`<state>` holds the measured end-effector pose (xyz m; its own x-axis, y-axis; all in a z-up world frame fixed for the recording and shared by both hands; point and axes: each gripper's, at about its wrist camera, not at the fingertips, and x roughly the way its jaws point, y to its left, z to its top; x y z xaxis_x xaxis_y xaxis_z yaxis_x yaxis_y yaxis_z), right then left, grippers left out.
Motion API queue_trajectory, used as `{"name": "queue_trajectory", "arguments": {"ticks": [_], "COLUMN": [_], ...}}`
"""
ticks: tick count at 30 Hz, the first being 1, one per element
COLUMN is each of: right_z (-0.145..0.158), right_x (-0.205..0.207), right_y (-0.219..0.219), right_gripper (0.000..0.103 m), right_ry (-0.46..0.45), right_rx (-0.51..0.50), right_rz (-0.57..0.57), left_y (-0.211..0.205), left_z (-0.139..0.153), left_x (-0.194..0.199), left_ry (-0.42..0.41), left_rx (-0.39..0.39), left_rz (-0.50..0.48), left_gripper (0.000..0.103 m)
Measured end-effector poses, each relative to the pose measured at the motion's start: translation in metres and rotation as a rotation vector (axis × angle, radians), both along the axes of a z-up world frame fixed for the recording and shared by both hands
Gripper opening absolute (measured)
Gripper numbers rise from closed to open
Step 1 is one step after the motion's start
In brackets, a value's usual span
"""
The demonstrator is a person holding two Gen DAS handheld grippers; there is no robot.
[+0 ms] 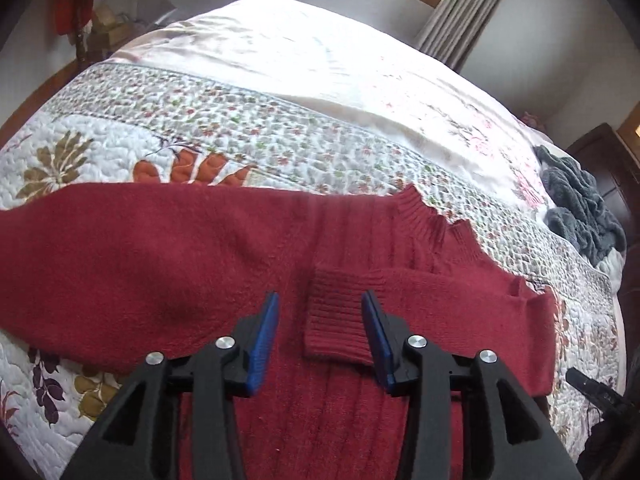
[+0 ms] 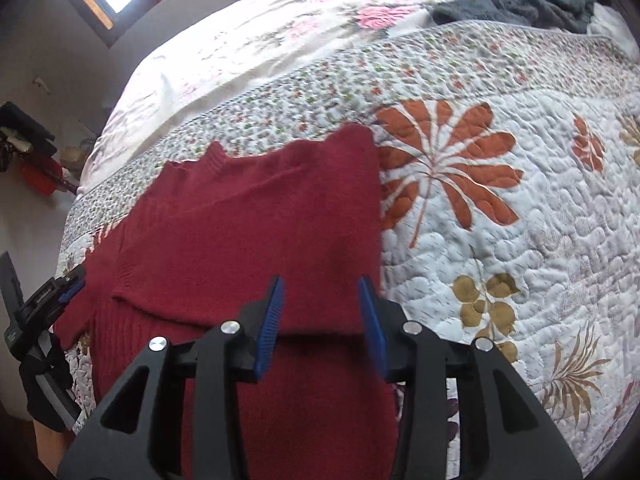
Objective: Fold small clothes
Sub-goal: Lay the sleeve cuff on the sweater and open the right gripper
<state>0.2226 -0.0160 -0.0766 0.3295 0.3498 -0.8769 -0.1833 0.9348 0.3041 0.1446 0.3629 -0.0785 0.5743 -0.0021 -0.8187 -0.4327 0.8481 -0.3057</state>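
Note:
A dark red knitted sweater lies flat on the quilted bed. One sleeve is folded across the body, and its ribbed cuff lies between the blue pads of my left gripper. That gripper is open and hovers just over the cuff without pinching it. The ribbed collar points toward the far side. In the right wrist view the sweater fills the middle, and my right gripper stands open over a folded edge of it, holding nothing. The left gripper shows at the sweater's left side.
The floral quilt spreads to the right of the sweater. A pale sheet covers the far half of the bed. A grey fluffy blanket is bunched at the far right edge. Walls, a curtain and dark furniture surround the bed.

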Motion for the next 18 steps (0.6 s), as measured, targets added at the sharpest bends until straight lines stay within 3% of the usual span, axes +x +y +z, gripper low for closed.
{"name": "queue_trajectory", "arguments": {"ticks": [4, 9, 13, 18], "right_z": [-0.009, -0.051, -0.080, -0.085], "right_x": [0.005, 0.012, 0.014, 0.017], "right_y": [0.031, 0.042, 0.033, 0.034], "right_gripper": [0.040, 0.039, 0.039, 0.040], "right_ry": [0.020, 0.099, 0.144, 0.152], "right_rx": [-0.017, -0.068, -0.027, -0.023], "right_rz": [0.055, 0.037, 0.015, 0.002], "left_y": [-0.029, -0.051, -0.054, -0.058], "left_z": [-0.009, -0.049, -0.064, -0.070], "left_x": [0.018, 0.033, 0.031, 0.032], "left_ry": [0.026, 0.124, 0.123, 0.118], "left_rx": [-0.014, 0.009, 0.039, 0.060], "left_rz": [-0.076, -0.123, -0.155, -0.166], "left_gripper": [0.045, 0.045, 0.045, 0.049]}}
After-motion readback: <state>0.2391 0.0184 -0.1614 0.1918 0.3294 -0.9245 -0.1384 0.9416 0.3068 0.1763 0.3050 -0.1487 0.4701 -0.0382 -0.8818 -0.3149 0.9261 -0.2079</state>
